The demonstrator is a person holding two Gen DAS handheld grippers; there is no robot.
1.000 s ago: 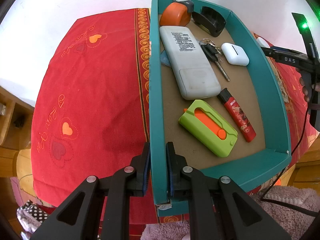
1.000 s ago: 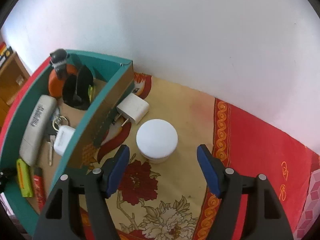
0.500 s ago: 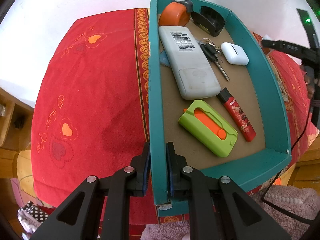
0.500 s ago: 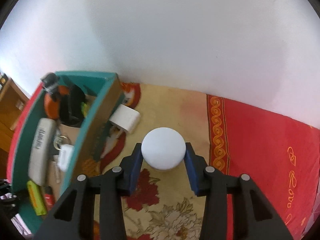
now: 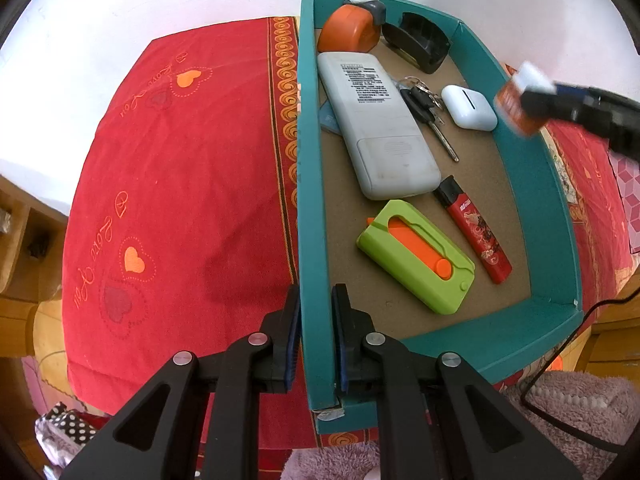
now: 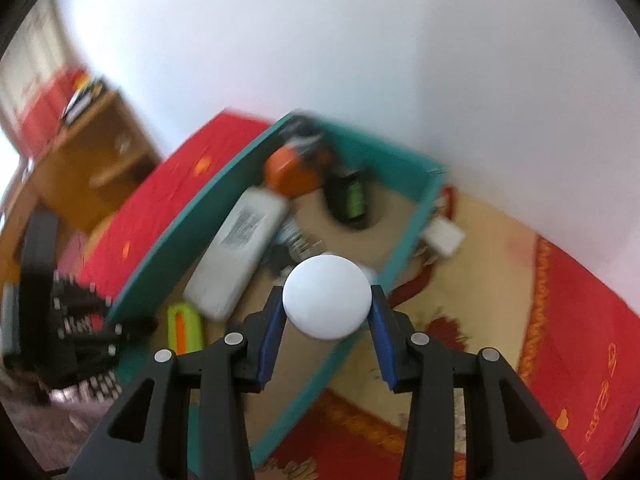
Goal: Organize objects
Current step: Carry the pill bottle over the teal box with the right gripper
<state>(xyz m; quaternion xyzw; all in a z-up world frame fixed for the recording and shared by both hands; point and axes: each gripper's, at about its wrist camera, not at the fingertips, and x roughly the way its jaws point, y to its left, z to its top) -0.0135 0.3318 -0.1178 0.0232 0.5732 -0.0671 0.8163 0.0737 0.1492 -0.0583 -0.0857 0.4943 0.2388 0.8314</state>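
The right tongs clamp a small round jar: a smooth white domed lid seen from above, and in the left wrist view a blurred orange-red body with a white top. The jar hangs in the air over the right wall of the teal box, above its far end near the white earbud case.

The left tongs are pinched narrow on the box's left wall near its front corner.

Inside the box lie a white remote, keys, a red lighter, a green-and-orange cutter, an orange tape measure and a black holder. The box rests on a red cloth with hearts.
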